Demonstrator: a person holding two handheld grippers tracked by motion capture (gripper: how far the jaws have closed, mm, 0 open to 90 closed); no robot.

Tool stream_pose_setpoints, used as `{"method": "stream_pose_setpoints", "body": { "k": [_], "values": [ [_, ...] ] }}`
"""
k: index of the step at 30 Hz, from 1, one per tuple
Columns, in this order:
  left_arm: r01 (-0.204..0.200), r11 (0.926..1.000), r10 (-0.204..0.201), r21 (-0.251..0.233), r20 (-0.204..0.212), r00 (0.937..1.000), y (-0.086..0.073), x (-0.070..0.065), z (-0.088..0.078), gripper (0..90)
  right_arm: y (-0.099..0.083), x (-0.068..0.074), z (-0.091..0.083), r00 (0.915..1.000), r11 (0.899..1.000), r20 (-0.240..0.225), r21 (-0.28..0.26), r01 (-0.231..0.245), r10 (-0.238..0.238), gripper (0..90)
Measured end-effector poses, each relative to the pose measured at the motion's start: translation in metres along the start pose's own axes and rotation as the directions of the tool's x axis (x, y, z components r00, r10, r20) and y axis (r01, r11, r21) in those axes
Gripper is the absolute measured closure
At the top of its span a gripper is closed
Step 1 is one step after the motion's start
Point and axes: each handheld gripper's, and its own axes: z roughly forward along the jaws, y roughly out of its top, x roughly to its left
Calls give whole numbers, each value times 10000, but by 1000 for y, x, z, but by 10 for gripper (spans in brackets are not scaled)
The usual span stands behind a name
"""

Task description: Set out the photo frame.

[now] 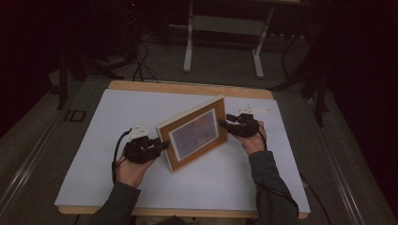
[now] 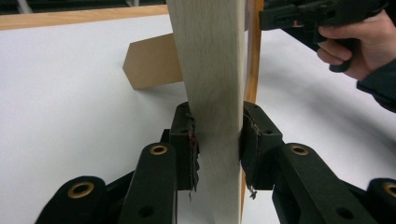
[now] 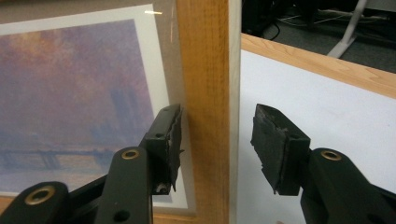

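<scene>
A wooden picture frame (image 1: 195, 133) with a hazy purple print (image 3: 70, 93) stands tilted on the white table top (image 1: 112, 122). My left gripper (image 1: 165, 143) is shut on the frame's left edge, and in the left gripper view both pads press the pale side of the frame (image 2: 212, 60). My right gripper (image 1: 221, 123) is at the frame's right edge. In the right gripper view its jaws straddle the wooden border (image 3: 205, 56), with one pad against the front and a gap behind, so it is open. The frame's brown back stand (image 2: 152, 60) rests on the table.
The white sheet lies on a wooden table whose rim (image 1: 187, 88) shows at the far side. Beyond it, on the grey floor, stand the white legs of another table (image 1: 188, 47) and some cables (image 1: 141, 65). The room around is dark.
</scene>
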Motion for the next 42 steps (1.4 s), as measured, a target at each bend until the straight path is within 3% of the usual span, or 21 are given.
{"method": "stream_pose_setpoints", "body": {
  "k": [6, 12, 20, 27, 31, 42],
  "values": [
    [16, 9999, -22, 127, 464, 9989, 2, 5, 0, 712, 3, -6, 7, 9979, 9999, -648, 128, 4, 4, 534],
    [-46, 9996, 23, 263, 852, 9964, 4, 11, 1, 715, 4, -14, 10, 9907, 9995, -1342, 251, -210, 241, 518],
    [-71, 9989, 22, 462, 1058, 9944, 9, 19, 3, 716, 4, -18, 7, 9895, 9990, -1412, 376, -260, 311, 584],
    [-188, 9977, 92, 650, 1455, 9893, 12, 26, 4, 717, 5, -22, 14, 9785, 9984, -2022, 467, -320, 408, 465],
    [-290, 9970, 185, 720, 1422, 9897, 14, 29, 5, 716, 5, -24, 16, 9725, 9978, -2265, 487, -450, 549, 466],
    [-21, 9979, -38, 648, 912, 9958, 18, 38, 9, 712, 0, -21, 12, 9785, 9983, -2011, 453, -369, 453, 525]
  ]
}}
